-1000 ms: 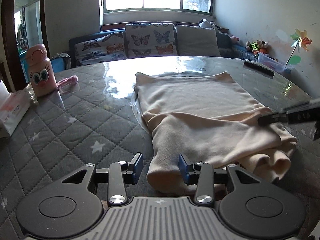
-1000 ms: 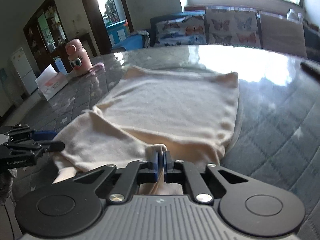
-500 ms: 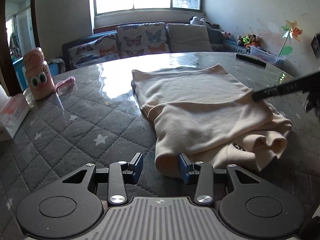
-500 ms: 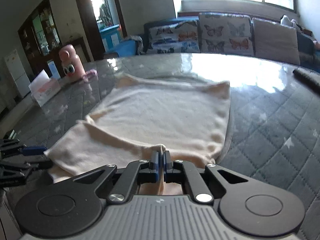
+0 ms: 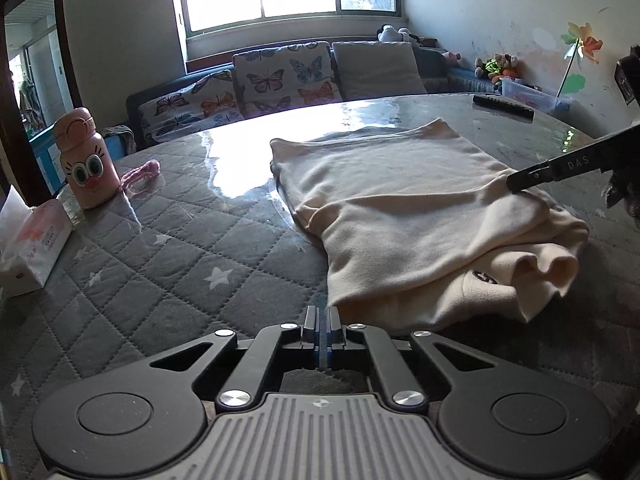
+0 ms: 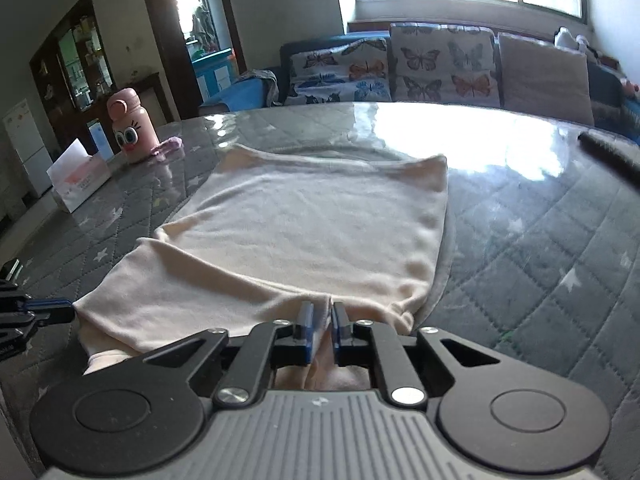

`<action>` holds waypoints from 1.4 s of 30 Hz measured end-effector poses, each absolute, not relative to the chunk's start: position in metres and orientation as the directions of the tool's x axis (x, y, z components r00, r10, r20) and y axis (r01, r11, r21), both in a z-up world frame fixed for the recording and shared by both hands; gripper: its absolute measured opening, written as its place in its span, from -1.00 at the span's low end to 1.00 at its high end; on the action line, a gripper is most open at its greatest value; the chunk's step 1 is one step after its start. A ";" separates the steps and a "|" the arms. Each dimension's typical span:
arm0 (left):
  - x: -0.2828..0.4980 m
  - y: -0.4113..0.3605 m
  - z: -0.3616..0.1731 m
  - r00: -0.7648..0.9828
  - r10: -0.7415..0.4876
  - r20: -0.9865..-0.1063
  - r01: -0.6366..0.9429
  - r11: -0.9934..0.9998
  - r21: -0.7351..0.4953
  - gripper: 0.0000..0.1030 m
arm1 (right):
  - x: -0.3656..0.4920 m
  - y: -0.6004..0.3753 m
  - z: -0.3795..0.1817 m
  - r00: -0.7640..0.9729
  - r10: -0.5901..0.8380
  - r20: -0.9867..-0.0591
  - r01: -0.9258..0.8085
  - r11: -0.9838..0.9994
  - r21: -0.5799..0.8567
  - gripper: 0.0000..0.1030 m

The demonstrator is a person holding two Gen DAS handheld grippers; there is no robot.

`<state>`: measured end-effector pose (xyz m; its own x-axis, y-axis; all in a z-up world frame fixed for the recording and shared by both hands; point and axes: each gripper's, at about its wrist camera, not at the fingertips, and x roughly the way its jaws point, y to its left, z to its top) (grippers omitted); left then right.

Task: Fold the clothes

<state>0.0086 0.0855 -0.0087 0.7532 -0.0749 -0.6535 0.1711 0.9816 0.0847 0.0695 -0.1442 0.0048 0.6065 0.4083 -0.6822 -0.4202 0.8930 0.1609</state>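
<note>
My left gripper [image 5: 321,320] is closed on nothing, just off the near left corner of the cream shirt [image 5: 420,216], frame centre-right. Right gripper [image 6: 320,320] jaws are opening, the near hem between them. The quilted table [image 5: 168,264] lies bare at left.

I read "DAS" in pale capitals on the black finger of the right gripper [image 5: 513,183], seen from the left wrist view. The garment [image 5: 404,216] carries a small dark emblem near its folded edge; I cannot make out any letters in it. The tissue box [image 5: 32,248] shows red printing on its side, too blurred for me to read. I find no other legible text, number or sign in either view.
</note>
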 end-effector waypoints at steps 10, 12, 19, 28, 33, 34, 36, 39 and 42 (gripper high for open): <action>0.060 0.069 0.015 0.772 -0.128 -0.623 0.184 0.983 0.025 -0.88 | 0.058 -0.138 0.020 0.643 0.430 -0.634 -0.472 0.874 0.114 -0.78; 0.075 0.062 0.011 0.763 -0.146 -0.629 0.199 0.980 0.013 -0.88 | 0.059 -0.137 0.021 0.635 0.447 -0.630 -0.486 0.865 0.125 -0.78; 0.105 0.062 -0.015 0.723 -0.129 -0.679 0.186 0.982 0.012 -0.86 | 0.068 -0.132 0.003 0.586 0.462 -0.666 -0.512 0.848 0.138 -0.78; 0.099 0.074 -0.006 0.742 -0.150 -0.653 0.184 0.983 -0.017 -0.82 | 0.072 -0.138 0.002 0.573 0.464 -0.675 -0.507 0.848 0.152 -0.76; 0.109 0.070 -0.016 0.729 -0.139 -0.671 0.188 0.982 0.001 -0.82 | 0.079 -0.134 -0.007 0.567 0.457 -0.685 -0.505 0.850 0.149 -0.63; 0.108 0.071 -0.016 0.729 -0.138 -0.670 0.187 0.982 0.001 -0.82 | 0.080 -0.135 -0.009 0.566 0.453 -0.689 -0.501 0.853 0.149 -0.62; 0.104 0.072 -0.013 0.737 -0.136 -0.662 0.185 0.983 0.004 -0.82 | 0.078 -0.139 -0.006 0.566 0.454 -0.688 -0.497 0.854 0.154 -0.63; 0.094 0.071 -0.005 0.750 -0.142 -0.647 0.198 0.980 0.014 -0.82 | 0.069 -0.142 0.001 0.566 0.463 -0.682 -0.512 0.846 0.149 -0.62; 0.081 0.066 -0.003 0.752 -0.163 -0.639 0.237 0.971 0.031 -0.82 | 0.059 -0.140 0.006 0.553 0.480 -0.681 -0.543 0.827 0.141 -0.62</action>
<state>0.0815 0.0665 -0.0025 0.7519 -0.1630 -0.6388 0.2369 0.9710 0.0310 0.0591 -0.1397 0.0057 0.5534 0.4797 -0.6809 -0.5435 0.8275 0.1412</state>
